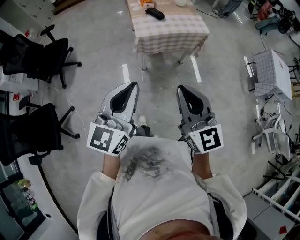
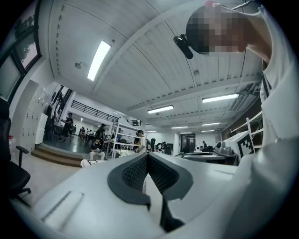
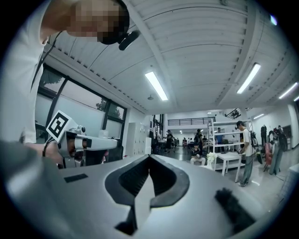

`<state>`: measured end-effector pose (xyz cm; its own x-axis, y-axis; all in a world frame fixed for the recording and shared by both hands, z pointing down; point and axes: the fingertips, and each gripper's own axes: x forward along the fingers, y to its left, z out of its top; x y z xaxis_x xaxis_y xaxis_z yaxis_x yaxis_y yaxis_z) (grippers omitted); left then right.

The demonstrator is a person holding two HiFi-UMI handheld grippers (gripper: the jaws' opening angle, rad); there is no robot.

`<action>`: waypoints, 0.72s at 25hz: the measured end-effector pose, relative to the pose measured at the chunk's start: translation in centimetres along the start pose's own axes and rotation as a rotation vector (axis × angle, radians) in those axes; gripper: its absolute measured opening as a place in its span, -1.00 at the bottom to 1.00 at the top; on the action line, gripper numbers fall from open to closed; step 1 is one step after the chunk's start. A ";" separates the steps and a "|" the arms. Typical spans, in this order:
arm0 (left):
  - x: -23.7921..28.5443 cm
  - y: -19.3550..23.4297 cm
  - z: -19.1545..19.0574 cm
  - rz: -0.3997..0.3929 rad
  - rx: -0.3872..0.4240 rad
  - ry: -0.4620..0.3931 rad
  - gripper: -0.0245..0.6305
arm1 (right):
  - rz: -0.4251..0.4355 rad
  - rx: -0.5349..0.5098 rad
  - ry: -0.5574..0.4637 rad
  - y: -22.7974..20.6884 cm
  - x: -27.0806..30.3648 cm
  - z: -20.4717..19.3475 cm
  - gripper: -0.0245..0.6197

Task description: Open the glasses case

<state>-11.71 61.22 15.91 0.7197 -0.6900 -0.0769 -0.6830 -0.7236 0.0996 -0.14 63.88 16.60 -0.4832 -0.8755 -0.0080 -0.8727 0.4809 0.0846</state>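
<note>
Left gripper and right gripper at the person's chest, fingers pressed together on nothing.
Only the head view shows the dark glasses case, lying on the checked desk well ahead; the gripper views show ceiling lights and distant people.

You're in what looks like an open-plan lab: black office chairs left of the checked-cloth table, metal shelving racks, ceiling strip lights.

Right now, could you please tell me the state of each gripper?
Left gripper: closed, holding nothing.
Right gripper: closed, holding nothing.
</note>
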 end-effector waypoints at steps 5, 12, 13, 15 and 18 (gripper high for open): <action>2.4 3.6 0.6 -0.038 0.007 0.001 -0.90 | -0.028 -0.011 0.008 -0.8 4.0 0.2 -0.88; 5.2 7.0 0.2 -0.077 0.000 0.017 -0.90 | -0.065 -0.007 0.037 -2.1 8.0 -0.5 -0.88; 5.6 7.5 0.1 -0.079 -0.001 0.019 -0.90 | -0.068 -0.005 0.044 -2.2 8.4 -0.7 -0.88; 6.3 8.1 -0.2 -0.082 -0.007 0.027 -0.90 | -0.070 -0.002 0.060 -2.7 9.2 -1.1 -0.88; 7.6 8.8 -0.7 -0.082 -0.012 0.045 -0.90 | -0.065 0.005 0.076 -3.7 10.1 -1.5 -0.88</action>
<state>-12.15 49.65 16.93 0.7781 -0.6268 -0.0404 -0.6204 -0.7770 0.1070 -1.67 53.13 17.66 -0.4190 -0.9058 0.0620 -0.9024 0.4230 0.0816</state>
